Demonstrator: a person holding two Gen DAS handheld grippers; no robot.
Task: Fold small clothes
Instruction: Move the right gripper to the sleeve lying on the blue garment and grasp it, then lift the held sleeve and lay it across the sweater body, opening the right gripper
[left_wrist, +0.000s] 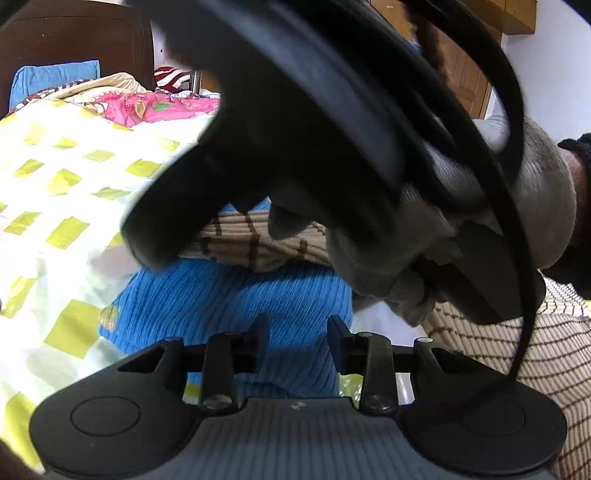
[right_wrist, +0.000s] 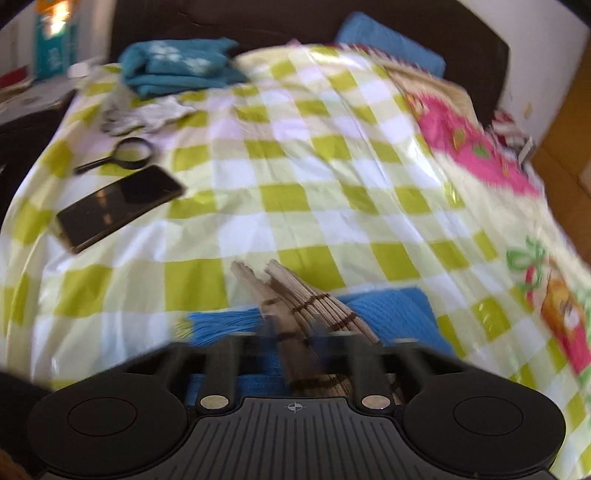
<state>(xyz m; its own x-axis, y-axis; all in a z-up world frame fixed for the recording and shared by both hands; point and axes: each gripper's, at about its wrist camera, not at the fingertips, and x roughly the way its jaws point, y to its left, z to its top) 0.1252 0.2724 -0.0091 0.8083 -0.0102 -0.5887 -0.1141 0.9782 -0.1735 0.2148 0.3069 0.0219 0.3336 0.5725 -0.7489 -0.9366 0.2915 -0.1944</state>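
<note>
A blue ribbed garment lies flat on the green-and-white checked bedsheet. A beige checked garment is bunched across its far side. My left gripper hovers over the blue garment, jaws apart and empty. The right gripper's black body, held by a grey-gloved hand, fills the upper part of the left wrist view. In the blurred right wrist view my right gripper is closed on a fold of the beige checked garment, over the blue garment.
A phone and a magnifying glass lie on the sheet at left. A folded teal cloth and a grey-white cloth sit at the far left. A pink patterned blanket runs along the right. More beige checked fabric lies at right.
</note>
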